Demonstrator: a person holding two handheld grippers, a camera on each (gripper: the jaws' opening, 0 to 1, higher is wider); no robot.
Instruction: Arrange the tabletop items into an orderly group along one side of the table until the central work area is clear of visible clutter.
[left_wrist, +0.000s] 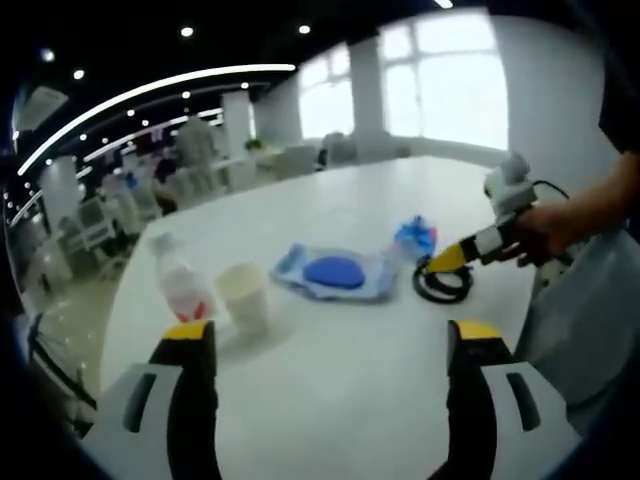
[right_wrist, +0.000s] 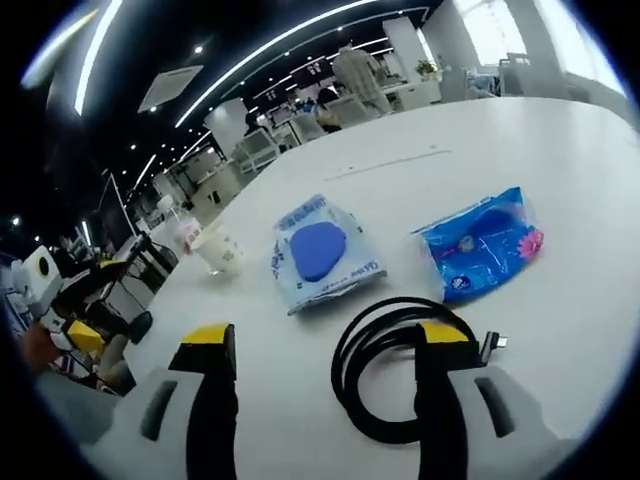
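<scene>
On the white table (left_wrist: 330, 400) lie a blue-and-white wipes pack (left_wrist: 335, 272), a small blue packet (left_wrist: 415, 237) and a coiled black cable (left_wrist: 442, 283). A paper cup (left_wrist: 245, 292) and a clear bottle (left_wrist: 180, 280) stand at the left. My left gripper (left_wrist: 333, 340) hangs open over bare table, short of the cup. My right gripper (right_wrist: 325, 340) is open, its right finger over the black cable (right_wrist: 390, 370). Beyond it are the wipes pack (right_wrist: 320, 255), blue packet (right_wrist: 483, 243), cup (right_wrist: 218, 250) and bottle (right_wrist: 185, 235). In the left gripper view the right gripper (left_wrist: 450, 262) comes in from the right, over the coil.
A hand (left_wrist: 545, 230) holds the right gripper at the table's right edge. The left gripper (right_wrist: 95, 300) sits beyond the table's left edge in the right gripper view. Office desks and chairs (left_wrist: 200, 150) stand behind the table, with bright windows (left_wrist: 450, 80) at the back.
</scene>
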